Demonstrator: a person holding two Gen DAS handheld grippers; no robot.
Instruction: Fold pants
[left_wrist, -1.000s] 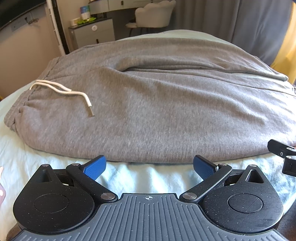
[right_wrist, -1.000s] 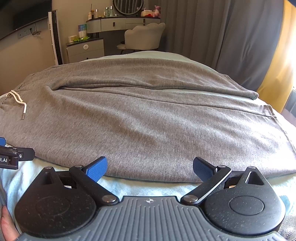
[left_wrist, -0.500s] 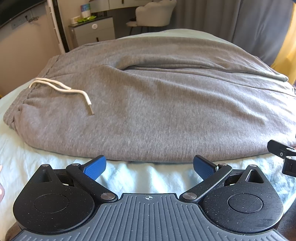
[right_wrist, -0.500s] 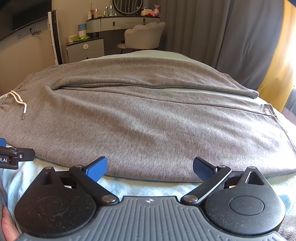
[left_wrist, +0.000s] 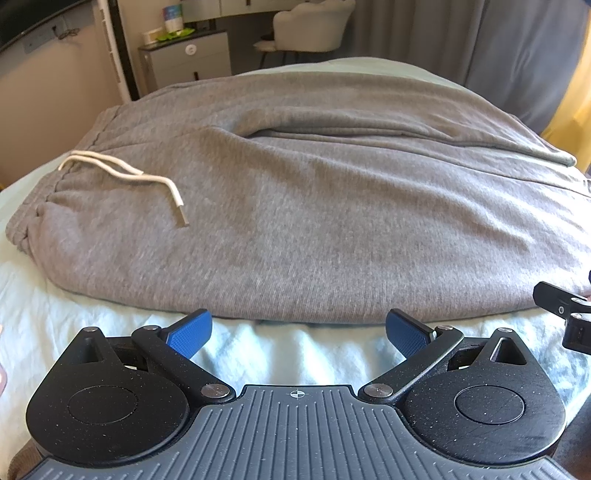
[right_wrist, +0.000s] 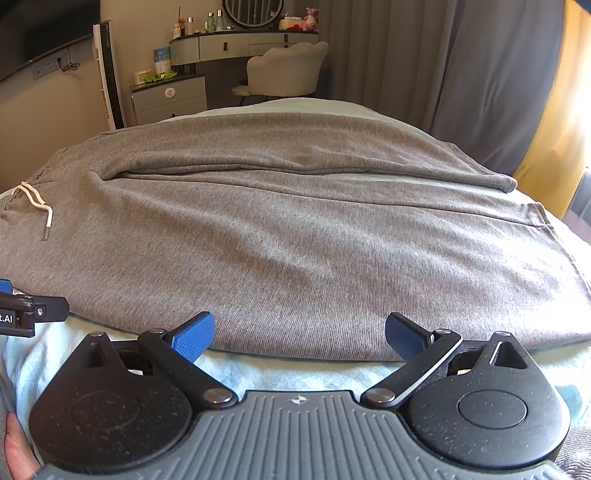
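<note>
Lying crosswise ahead: pants (left_wrist: 314, 221), near edge just beyond both grippers' parted, empty jaws (waistband left).

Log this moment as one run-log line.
stage: pre-grasp | left gripper: open, short of near edge | right gripper: open, at near edge | grey sweatpants: flat on bed, unfolded | drawstring: on top

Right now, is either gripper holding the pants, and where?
Nothing is held. The left gripper and right gripper are both open, just short of the near edge of the gray pants.
</note>
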